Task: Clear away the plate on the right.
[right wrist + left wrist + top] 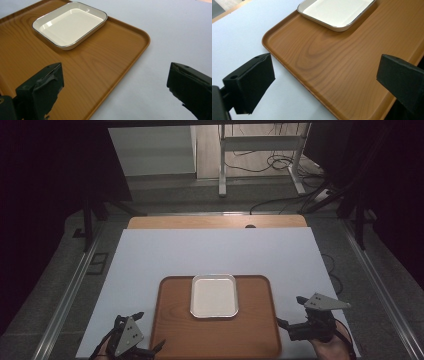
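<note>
High view, tray: a brown wood-grain rectangular tray with rounded corners (216,332) is lying on the pale blue-white surface (215,252), close to the person's edge, its long axis running left to right.
High view, dish: a white rectangular enamel dish with a thin metal rim (214,295) is sitting on the far middle part of the tray, touching its floor and empty.
High view, left gripper: the left gripper (145,335) is hovering just beside the tray's near-left corner, jaws spread and holding nothing.
High view, right gripper: the right gripper (292,312) is hovering just off the tray's right edge, jaws likewise spread and empty.
High view, nearness: both are flanking the tray; the right one is looking slightly nearer to the dish, though the margin is small.

Left gripper view, bearing: the tray (342,65) is lying ahead between the jaws, and the dish (337,11) is sitting ahead, slightly right, well apart from the gripper.
Left gripper view, jaws: they are standing wide apart, gripping nothing, the left one over the bare surface (239,32).

Right gripper view, bearing: the dish (68,23) is lying ahead and to the left, one corner pointing towards the camera, with the tray's edge (130,65) running diagonally between the jaws.
Right gripper view, jaws: they are standing wide apart and empty.

Coming move, judgement: whichever gripper is going for the dish is probably needing to travel forward and inward over the tray's raised lip.
</note>
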`<state>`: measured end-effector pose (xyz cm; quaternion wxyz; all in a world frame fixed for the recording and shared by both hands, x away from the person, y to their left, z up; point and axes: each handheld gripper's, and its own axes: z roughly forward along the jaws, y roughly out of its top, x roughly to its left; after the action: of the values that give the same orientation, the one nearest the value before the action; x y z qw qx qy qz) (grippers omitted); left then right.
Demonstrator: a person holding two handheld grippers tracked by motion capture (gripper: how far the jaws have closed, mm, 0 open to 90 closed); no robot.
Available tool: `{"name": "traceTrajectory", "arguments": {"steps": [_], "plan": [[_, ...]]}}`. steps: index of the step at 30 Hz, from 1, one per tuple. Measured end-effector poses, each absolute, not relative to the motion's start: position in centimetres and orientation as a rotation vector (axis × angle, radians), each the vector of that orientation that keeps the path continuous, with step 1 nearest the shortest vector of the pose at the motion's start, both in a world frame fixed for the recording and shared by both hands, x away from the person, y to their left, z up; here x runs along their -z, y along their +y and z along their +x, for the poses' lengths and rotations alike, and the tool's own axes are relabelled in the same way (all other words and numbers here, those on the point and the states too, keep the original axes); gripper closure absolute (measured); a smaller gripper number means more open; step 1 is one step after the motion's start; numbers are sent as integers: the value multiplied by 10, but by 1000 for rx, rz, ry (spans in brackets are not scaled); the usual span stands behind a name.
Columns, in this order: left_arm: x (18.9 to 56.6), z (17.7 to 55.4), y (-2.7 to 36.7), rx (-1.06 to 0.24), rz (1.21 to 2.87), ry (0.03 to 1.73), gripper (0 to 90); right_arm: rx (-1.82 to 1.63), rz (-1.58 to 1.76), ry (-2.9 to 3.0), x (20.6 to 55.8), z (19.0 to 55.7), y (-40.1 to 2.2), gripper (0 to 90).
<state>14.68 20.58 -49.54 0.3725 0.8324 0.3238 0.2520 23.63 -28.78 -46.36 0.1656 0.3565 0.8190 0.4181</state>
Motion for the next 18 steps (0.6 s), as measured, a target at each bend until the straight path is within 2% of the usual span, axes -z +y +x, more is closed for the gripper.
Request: {"name": "traceTrajectory", "arguments": {"steps": [18], "plan": [[496,147,205,-647,2139,827,13,-1110,1116,2354,477,234,-305,0]]}}
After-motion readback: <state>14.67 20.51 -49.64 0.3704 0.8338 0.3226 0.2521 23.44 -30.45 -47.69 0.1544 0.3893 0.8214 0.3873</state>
